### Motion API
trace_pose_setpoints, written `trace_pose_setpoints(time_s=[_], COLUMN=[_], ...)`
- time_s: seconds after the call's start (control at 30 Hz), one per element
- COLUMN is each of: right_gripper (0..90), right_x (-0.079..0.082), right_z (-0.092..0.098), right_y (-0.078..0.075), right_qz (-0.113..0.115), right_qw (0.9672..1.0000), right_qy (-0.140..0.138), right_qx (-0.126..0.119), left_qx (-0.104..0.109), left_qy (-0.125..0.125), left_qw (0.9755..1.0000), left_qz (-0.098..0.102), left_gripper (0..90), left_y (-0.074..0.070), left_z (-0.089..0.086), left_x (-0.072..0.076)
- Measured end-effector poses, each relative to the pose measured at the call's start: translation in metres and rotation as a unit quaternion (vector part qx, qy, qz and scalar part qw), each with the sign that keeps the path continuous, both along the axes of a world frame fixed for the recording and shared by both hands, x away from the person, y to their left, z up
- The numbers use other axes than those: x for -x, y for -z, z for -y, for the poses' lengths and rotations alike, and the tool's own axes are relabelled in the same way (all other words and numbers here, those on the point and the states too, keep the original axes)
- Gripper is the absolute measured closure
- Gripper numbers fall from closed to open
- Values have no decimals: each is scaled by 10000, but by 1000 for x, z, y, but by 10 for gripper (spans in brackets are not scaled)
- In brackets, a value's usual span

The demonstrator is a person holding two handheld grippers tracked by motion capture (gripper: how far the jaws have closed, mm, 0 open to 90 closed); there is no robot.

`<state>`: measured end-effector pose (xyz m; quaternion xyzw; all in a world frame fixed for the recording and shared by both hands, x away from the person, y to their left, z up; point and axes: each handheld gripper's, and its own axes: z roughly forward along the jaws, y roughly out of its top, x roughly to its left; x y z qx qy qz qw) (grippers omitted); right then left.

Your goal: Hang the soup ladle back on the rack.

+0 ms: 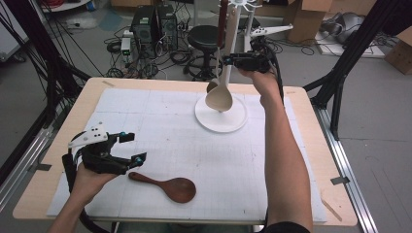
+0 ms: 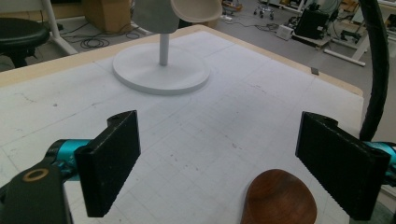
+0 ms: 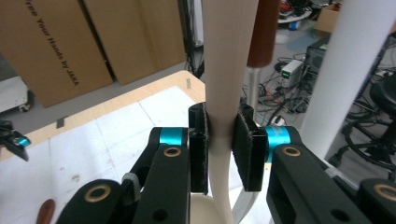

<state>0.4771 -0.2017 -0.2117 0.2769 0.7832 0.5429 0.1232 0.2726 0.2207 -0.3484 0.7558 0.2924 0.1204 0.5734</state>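
The surface [image 1: 301,160] is covered by a white gridded mat [image 1: 160,126], and toward its far right edge a white rack [image 1: 221,116] is set, made of a round base and an upright post with hooks at the top. A pale ladle [image 1: 219,97] is held up alongside the post, its bowl hanging just above the base, and its flat handle is clamped between the jaws of the right gripper [image 3: 219,149], as is seen plainly in the right gripper view. The ladle is judged light and stiff, probably plastic or pale wood, with a smooth handle that could slip or swing if gripped loosely; a hold on the flat mid-handle, as taken here, is judged sound, since the pads lie on its two broad faces. Near the front edge, toward the left corner, a dark wooden spoon [image 1: 167,186] lies flat on the mat, handle toward the left gripper [image 1: 133,148], whose jaws stand wide apart and empty just beside it. That spoon is judged rigid, light and polished; its narrow handle is the better place to be taken.
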Motion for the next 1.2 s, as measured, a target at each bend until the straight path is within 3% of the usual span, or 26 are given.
trace_pose_setpoints(time_s=[0.63,1.2], right_gripper=[687,668], right_x=[5,12], right_z=[3,18], right_y=[-1,-7], right_qz=[95,233], right_qw=[9998,9993], right_qy=[145,231], right_qx=[-71,-196], left_qx=[1,47], left_qy=[0,-31], left_qw=[10000,10000], left_qz=[5,-17], left_gripper=[145,144], left_y=[0,1], left_z=[-1,-4], left_x=[0,-1])
